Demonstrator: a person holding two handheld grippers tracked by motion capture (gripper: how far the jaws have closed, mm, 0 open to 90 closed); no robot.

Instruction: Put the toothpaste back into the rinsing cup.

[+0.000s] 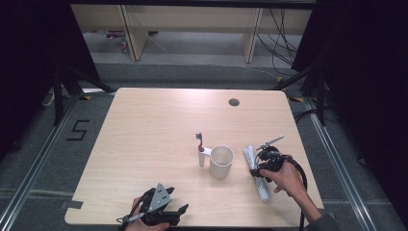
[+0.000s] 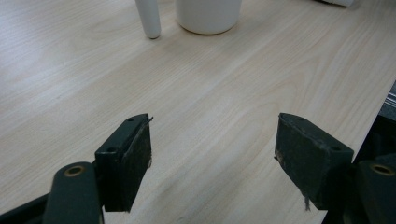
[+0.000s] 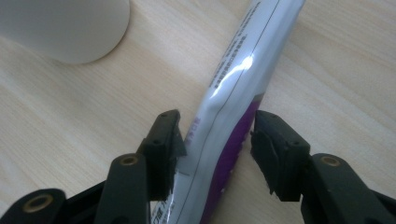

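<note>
A white and purple toothpaste tube (image 1: 260, 186) lies on the table at the right. My right gripper (image 1: 256, 169) straddles its middle from above. In the right gripper view the jaws (image 3: 215, 140) press against both sides of the toothpaste tube (image 3: 243, 70), which rests on the wood. A white cup (image 1: 221, 161) stands upright mid-table, and it also appears as the cup (image 3: 65, 28) at that view's top left. A toothbrush (image 1: 200, 148) with a white handle and red neck lies just left of the cup. My left gripper (image 1: 182, 210) rests open near the front edge, with bare wood between its jaws (image 2: 212, 154).
The light wooden table (image 1: 144, 125) has a round cable hole (image 1: 234, 102) near its far edge. The left gripper view shows the cup's base (image 2: 208, 14) and the toothbrush handle (image 2: 148, 16) ahead, with the table's front edge (image 2: 387, 95) at the right.
</note>
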